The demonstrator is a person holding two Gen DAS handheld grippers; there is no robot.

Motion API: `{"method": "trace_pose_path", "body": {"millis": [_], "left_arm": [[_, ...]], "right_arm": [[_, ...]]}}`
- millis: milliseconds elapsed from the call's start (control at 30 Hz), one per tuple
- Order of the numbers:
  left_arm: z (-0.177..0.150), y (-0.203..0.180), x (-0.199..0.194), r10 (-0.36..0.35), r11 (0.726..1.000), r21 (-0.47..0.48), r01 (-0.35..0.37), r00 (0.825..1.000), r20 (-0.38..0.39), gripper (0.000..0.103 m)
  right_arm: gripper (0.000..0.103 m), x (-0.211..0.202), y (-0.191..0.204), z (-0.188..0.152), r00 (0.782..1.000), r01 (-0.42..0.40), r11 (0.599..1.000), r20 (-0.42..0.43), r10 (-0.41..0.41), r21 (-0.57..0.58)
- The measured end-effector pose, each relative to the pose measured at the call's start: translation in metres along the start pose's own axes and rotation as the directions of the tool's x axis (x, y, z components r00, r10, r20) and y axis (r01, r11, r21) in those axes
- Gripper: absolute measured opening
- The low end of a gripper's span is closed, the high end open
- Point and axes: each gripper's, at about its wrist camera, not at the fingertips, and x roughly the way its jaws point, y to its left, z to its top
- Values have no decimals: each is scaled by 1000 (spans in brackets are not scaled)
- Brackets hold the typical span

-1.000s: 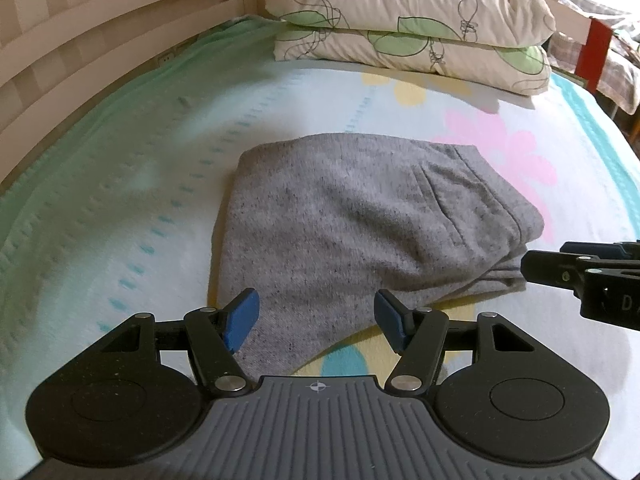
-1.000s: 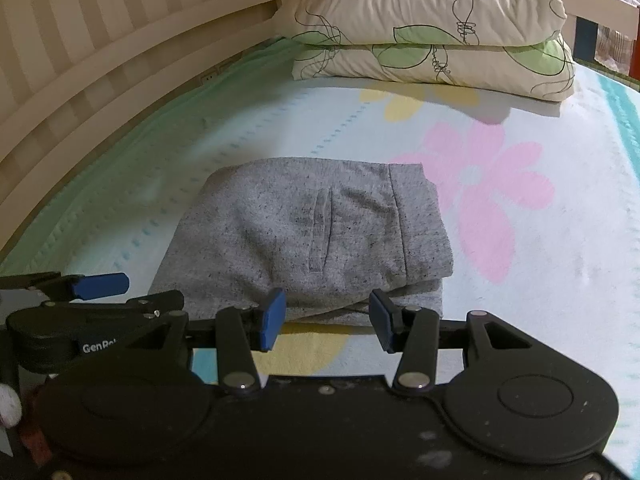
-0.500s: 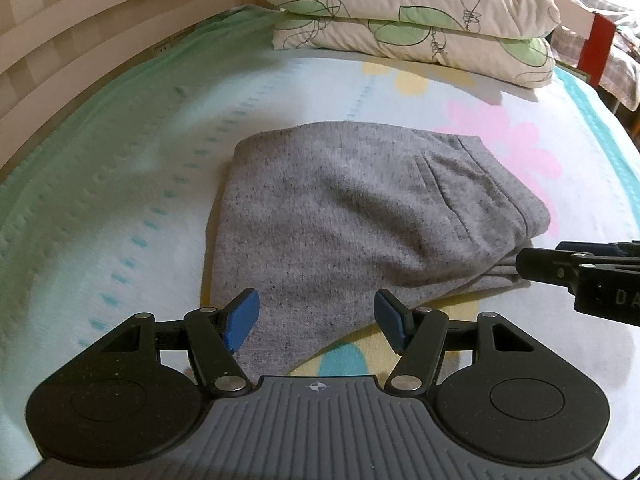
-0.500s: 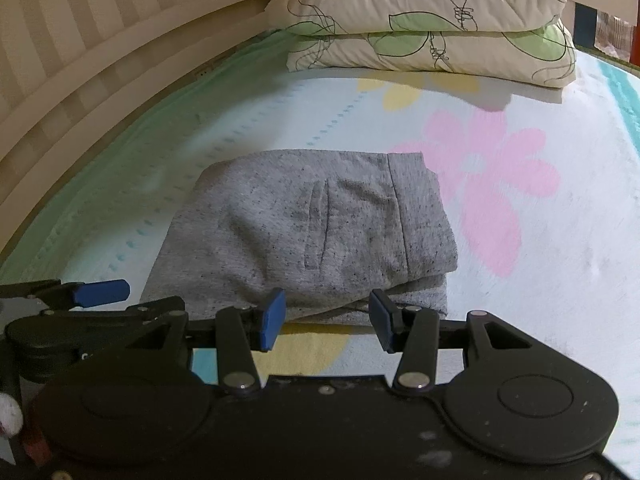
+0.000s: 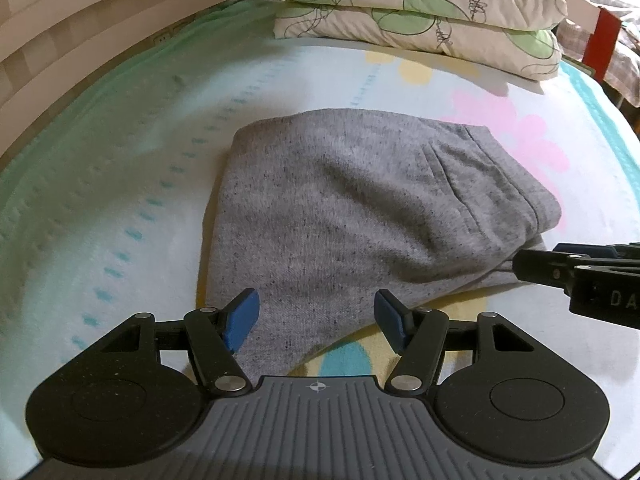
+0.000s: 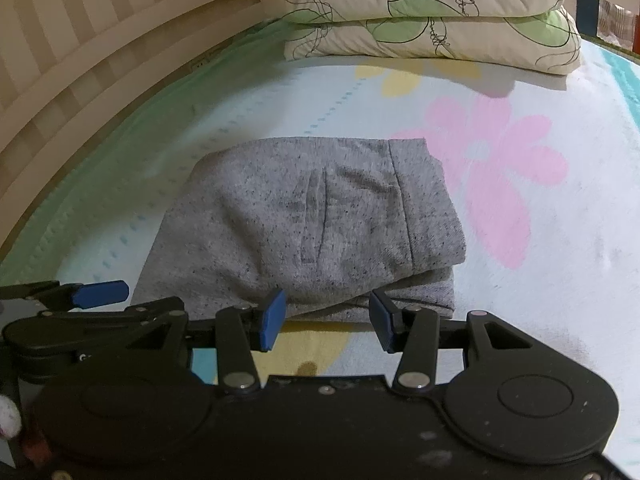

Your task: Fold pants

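Note:
The grey pants [image 5: 360, 216] lie folded into a compact stack on the flowered bed sheet [image 5: 120, 184]; they also show in the right wrist view [image 6: 316, 220], pocket seam up. My left gripper [image 5: 316, 320] is open and empty, its blue pads just above the near left edge of the stack. My right gripper [image 6: 326, 320] is open and empty at the near edge of the stack. The right gripper's fingers [image 5: 560, 268] show at the right in the left wrist view, beside the stack's right corner.
Two stacked leaf-print pillows [image 5: 420, 12] lie at the head of the bed, also in the right wrist view [image 6: 432, 16]. A slatted wooden bed rail [image 6: 80, 72] runs along the left. A red post [image 5: 604, 40] stands at the far right.
Both grippers have drifted slightly forward and lower toward the folded pants. Both stay open and empty; the pants have not moved.

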Motion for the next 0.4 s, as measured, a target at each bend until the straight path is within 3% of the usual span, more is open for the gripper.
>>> {"method": "trace_pose_path", "body": {"millis": [400], "left_arm": [[2, 3, 4, 12, 1000, 3, -12, 1000, 16, 62]], "right_arm": [[50, 6, 2, 0, 1000, -4, 1000, -8, 4, -5]]}}
